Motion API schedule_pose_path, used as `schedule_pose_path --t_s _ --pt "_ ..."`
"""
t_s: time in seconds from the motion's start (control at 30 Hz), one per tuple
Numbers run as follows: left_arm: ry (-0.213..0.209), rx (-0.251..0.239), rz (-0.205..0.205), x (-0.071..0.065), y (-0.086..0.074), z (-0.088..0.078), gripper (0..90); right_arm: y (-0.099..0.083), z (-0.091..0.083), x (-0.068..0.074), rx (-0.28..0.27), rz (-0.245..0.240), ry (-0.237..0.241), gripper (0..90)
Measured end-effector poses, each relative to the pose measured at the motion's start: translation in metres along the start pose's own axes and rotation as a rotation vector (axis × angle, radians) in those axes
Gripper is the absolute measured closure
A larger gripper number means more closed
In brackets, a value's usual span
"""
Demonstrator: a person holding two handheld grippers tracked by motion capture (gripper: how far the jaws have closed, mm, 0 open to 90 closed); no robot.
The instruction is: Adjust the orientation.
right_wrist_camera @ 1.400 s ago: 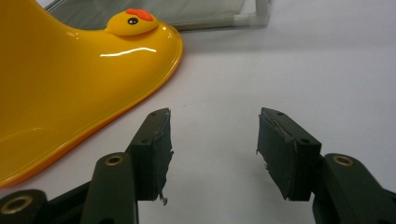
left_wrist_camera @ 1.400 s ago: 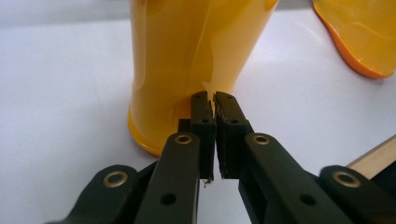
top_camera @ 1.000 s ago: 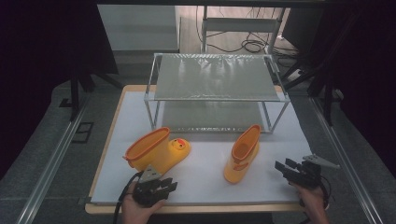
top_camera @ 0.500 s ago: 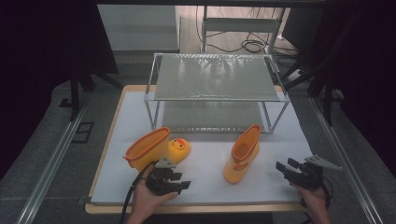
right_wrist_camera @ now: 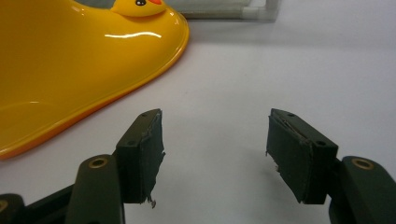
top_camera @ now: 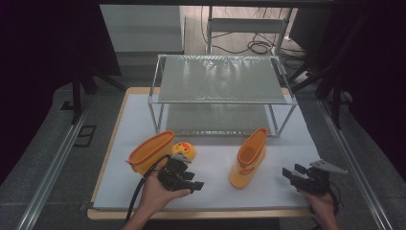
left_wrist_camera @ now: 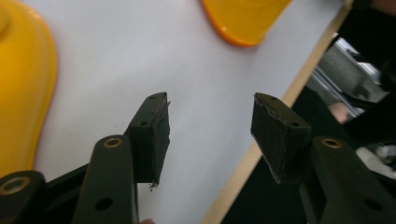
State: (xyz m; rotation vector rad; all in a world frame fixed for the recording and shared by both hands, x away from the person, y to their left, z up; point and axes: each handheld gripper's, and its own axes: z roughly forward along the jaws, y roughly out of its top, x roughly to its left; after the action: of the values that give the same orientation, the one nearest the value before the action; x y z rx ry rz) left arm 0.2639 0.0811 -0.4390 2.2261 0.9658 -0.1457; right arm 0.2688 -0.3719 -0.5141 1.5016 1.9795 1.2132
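The left gripper (top_camera: 184, 179) is advancing to the right along the near edge of the white table surface (top_camera: 210, 189): over the last second it has been moving from the near-left corner area to a position just near of the lying boot (top_camera: 154, 154), the yellow boot resting on its side at the left with its duck-face toe pointing right. Its jaws are standing apart and holding nothing; the left gripper view is showing bare white surface between the pads, with the lying boot (left_wrist_camera: 21, 88) at the far left of that view. The right gripper (top_camera: 300, 176) is remaining at the near right, with little change in position, its jaws likewise spread and empty. The upright boot (top_camera: 249, 158) is standing between the two grippers, in front of the metal shelf rack (top_camera: 222, 79), well apart from the right gripper. In the right gripper view a yellow boot (right_wrist_camera: 74, 65) is occupying the upper left. Judged from this approach, the left gripper is lining up on the lying boot, and no grasp is yet being made.
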Motion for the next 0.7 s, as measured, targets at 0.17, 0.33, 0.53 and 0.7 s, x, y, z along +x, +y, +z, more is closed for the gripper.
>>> schedule_pose_path --t_s 0.17,0.33,0.53,0.7 --pt "-0.022 0.017 0.007 -0.003 0.015 -0.007 47.0 0.000 0.001 0.000 0.009 -0.005 0.007 36.0" --pt "-0.040 0.023 0.028 -0.012 0.032 -0.018 47.1 -0.002 0.004 0.001 0.026 -0.013 0.011 36.0" --pt "-0.089 0.010 0.040 -0.023 0.055 -0.036 47.2 -0.002 0.004 0.002 0.034 -0.012 0.014 36.0" --pt "-0.125 0.020 0.049 -0.027 0.074 -0.041 47.4 -0.001 0.004 0.000 0.039 -0.013 0.009 36.1"
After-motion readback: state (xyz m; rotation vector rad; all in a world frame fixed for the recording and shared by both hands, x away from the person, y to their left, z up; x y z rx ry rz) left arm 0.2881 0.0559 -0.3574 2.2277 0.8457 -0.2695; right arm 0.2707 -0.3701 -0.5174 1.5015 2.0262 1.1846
